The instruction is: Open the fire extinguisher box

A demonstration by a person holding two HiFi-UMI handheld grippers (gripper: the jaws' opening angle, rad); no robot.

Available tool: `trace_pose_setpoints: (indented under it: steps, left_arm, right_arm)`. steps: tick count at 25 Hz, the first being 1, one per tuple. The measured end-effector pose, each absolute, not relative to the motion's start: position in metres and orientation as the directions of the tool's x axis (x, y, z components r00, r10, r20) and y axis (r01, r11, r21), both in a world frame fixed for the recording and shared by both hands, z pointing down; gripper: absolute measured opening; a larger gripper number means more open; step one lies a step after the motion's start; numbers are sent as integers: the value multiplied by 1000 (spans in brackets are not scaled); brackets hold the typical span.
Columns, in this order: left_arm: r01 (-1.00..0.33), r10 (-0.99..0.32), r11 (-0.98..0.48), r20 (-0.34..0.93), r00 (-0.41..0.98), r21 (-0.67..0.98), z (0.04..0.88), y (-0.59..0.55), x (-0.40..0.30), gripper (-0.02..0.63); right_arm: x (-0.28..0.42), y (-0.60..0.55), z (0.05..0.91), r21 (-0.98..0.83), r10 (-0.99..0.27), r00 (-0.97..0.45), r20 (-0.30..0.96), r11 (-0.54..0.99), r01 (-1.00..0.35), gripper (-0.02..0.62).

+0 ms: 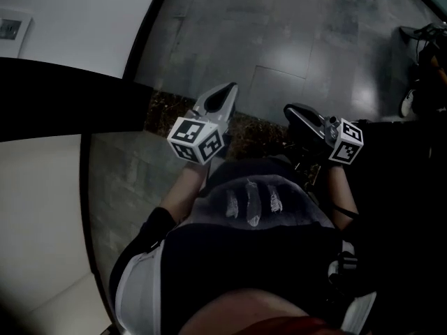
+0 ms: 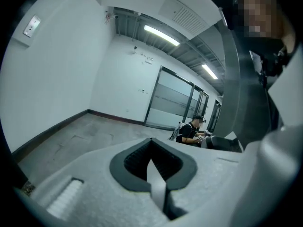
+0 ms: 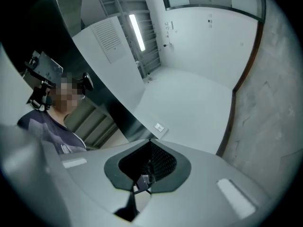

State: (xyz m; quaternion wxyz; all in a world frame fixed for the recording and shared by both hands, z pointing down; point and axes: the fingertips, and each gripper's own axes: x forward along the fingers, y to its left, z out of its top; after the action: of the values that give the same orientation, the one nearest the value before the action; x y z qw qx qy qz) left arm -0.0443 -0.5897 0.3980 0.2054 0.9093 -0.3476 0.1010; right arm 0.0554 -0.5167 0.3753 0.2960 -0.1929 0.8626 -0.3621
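No fire extinguisher box shows plainly in any view. In the head view my left gripper (image 1: 226,91) and right gripper (image 1: 289,110) are held side by side in front of my body, above the grey tiled floor (image 1: 293,33). Both point away from me. In the left gripper view the left gripper (image 2: 151,141) has its jaws closed tip to tip with nothing between them. In the right gripper view the right gripper (image 3: 150,142) is likewise shut and empty. It is tilted up toward a shiny metal panel (image 3: 102,86) that mirrors me.
A white wall (image 1: 70,19) with a dark baseboard (image 1: 150,26) runs along the left. A wall socket (image 3: 160,126) sits low on the wall. Far off, a person (image 2: 191,129) sits by glass doors (image 2: 173,98). Dark equipment (image 1: 422,54) stands at the right.
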Motion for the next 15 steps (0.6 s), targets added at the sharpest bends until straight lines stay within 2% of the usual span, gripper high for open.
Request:
trace_pose_setpoints:
  steps: [9,15]
  left_arm:
    - [-597,-511,-772,345,787,220,404,-582,-15,-2]
    - [-552,-463,-767,315,829,326,410,-595,-5,-2]
  right_arm:
    - [62,-515,382,-692,-562,-759,-330,690,-211,0]
    - [70,-514,385,-694,-584,-743,-327,682,-231,0]
